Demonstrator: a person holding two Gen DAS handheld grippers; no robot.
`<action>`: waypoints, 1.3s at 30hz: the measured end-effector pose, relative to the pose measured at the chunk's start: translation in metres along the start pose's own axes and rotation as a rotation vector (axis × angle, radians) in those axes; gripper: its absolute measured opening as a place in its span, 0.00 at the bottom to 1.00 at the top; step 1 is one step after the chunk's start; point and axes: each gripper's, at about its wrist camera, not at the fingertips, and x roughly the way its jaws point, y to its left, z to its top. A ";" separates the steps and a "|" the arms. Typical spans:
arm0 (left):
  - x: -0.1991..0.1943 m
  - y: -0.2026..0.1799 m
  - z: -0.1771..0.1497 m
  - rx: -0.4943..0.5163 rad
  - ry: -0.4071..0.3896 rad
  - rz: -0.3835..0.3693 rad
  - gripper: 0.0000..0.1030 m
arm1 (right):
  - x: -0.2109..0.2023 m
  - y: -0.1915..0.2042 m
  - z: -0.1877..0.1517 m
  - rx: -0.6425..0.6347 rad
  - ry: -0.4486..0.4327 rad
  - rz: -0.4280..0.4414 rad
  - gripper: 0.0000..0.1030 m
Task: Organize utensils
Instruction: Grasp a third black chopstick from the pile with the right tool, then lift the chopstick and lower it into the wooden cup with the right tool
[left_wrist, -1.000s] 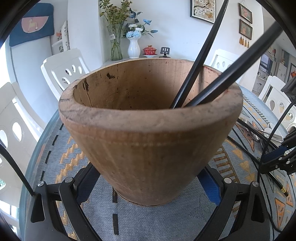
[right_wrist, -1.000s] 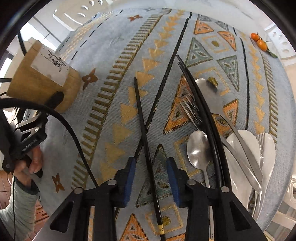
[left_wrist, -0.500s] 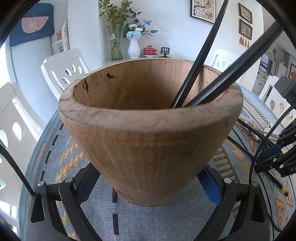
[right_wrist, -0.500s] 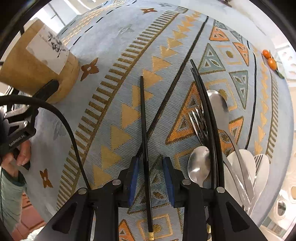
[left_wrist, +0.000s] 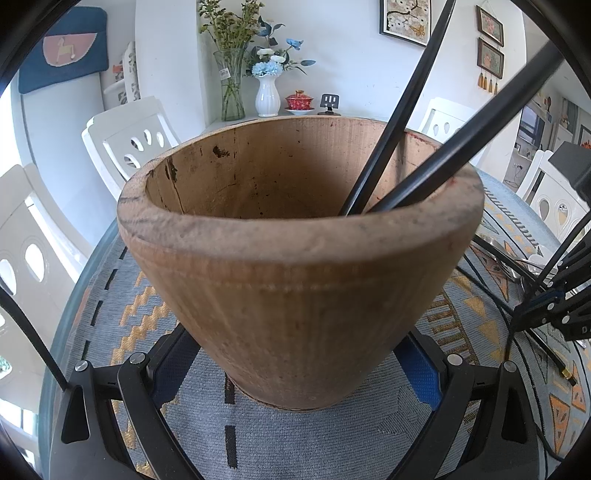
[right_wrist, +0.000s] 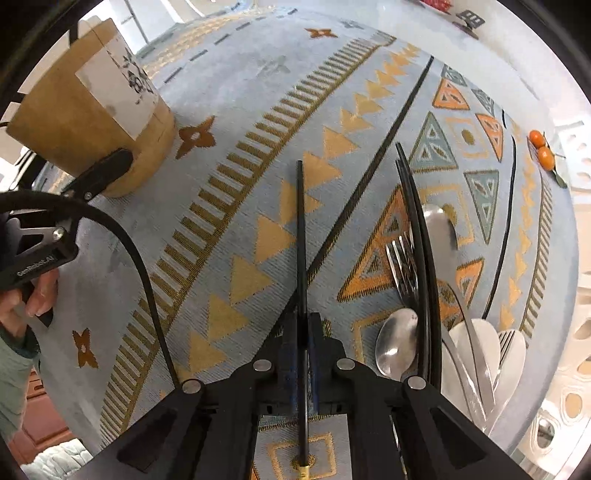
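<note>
Right gripper (right_wrist: 302, 354) pointing straight down at the cloth (right_wrist: 236, 92), jaws just closed and now clamped on a lone black chopstick (right_wrist: 301, 236) lying flat. Gold-tipped end of that chopstick poking out behind the pads, thin end reaching toward the far side of the cloth. Left of the chopstick, a wide bare stretch of cloth, clear all the way to the holder (right_wrist: 92, 122). Right of the chopstick, more crowded: a pair of black chopsticks (right_wrist: 417, 221), a fork (right_wrist: 400, 262), two metal spoons (right_wrist: 395, 347), white spoons (right_wrist: 476, 343) near the cloth's edge. Beyond those, two small orange fruits (right_wrist: 541, 147) at the table rim.

Left gripper (left_wrist: 295, 373) with fingers apart, a blue pad on either side of the holder's (left_wrist: 295, 277) base; contact not clear from here, though from the right wrist camera one black finger (right_wrist: 107, 170) lies against the wall. Holder upright on the cloth near its left edge, mouth open, two black chopsticks (left_wrist: 402, 122) leaning inside against the right rim. Plenty of free room in the rest of the mouth.

Writing: "GenRobot.AI" on the left gripper's body (right_wrist: 35, 266). White label (right_wrist: 118, 96) on the holder with a dark print, not readable. A hand (right_wrist: 26, 299) on the left gripper's grip, sleeve below.
</note>
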 end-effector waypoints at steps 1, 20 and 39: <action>0.000 0.001 0.000 0.000 0.000 0.000 0.95 | -0.004 -0.003 0.000 0.012 -0.016 0.013 0.05; 0.000 0.001 -0.001 -0.005 0.002 -0.006 0.96 | -0.096 -0.019 -0.011 0.119 -0.323 0.055 0.05; -0.001 0.002 -0.001 -0.004 0.002 -0.005 0.96 | -0.229 0.002 0.038 0.140 -0.747 0.079 0.05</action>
